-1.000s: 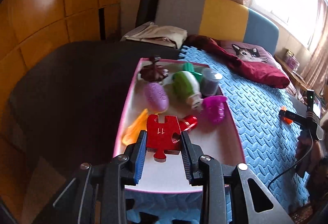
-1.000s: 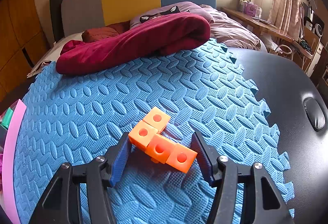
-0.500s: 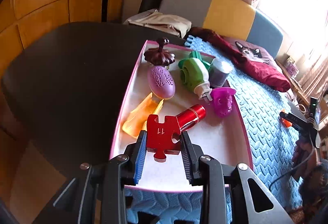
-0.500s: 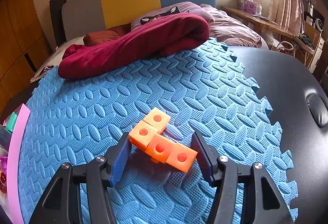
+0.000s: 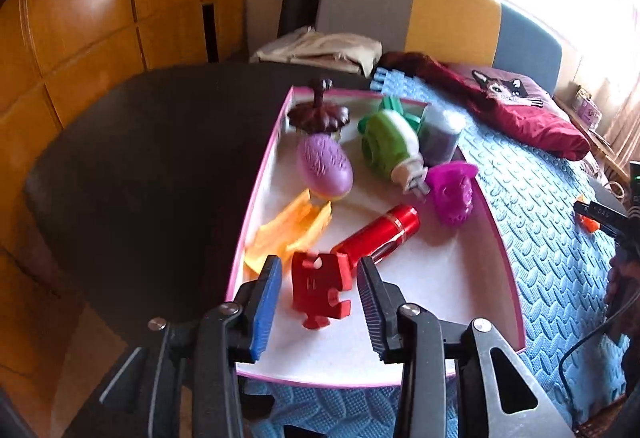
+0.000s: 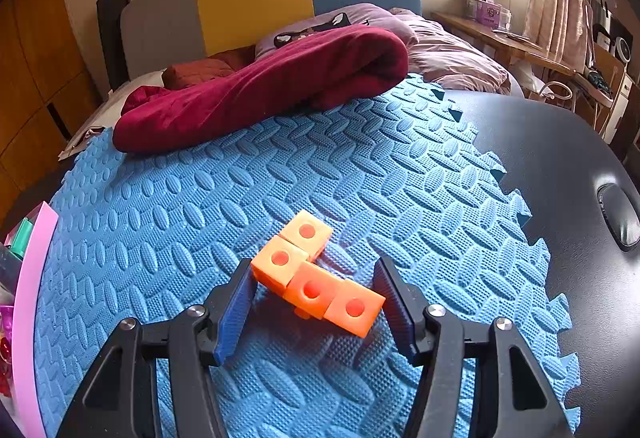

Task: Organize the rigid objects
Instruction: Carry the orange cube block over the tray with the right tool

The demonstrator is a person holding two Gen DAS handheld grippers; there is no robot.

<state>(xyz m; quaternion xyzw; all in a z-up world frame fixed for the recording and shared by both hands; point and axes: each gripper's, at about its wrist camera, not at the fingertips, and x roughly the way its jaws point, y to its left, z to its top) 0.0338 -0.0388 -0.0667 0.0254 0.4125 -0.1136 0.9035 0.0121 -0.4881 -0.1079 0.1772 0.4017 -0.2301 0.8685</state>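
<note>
Wooden wall panels (image 5: 100, 17) and a bed with a grey, yellow and blue headboard (image 5: 440, 17) behind a dark surface (image 5: 152, 165) partly covered by a blue foam mat (image 5: 540, 238), in the left wrist view. On the mat, a pink-rimmed tray (image 5: 256, 197) holding a brown spinning top (image 5: 319, 113), purple egg-shaped piece (image 5: 325, 165), green and white toy (image 5: 390, 145), grey jar (image 5: 440, 133), magenta cup (image 5: 454, 193), orange translucent piece (image 5: 292, 230) and red cylinder (image 5: 380, 234). Left hand-held gripper (image 5: 319, 302) over the near end of the tray, jaws opening, red puzzle piece (image 5: 320, 288) between them with a gap on either side, blurred, its lower tab at the tray floor.

Same mat (image 6: 200, 197) in the right wrist view, dark red blanket (image 6: 260, 93) across its far edge, tray rim (image 6: 30, 278) at the left. Right hand-held gripper (image 6: 316, 298) partly spread around an orange block assembly (image 6: 316, 278) lying on the mat; left pad touching or nearly touching a cube, right pad just clear, grip unclear.
</note>
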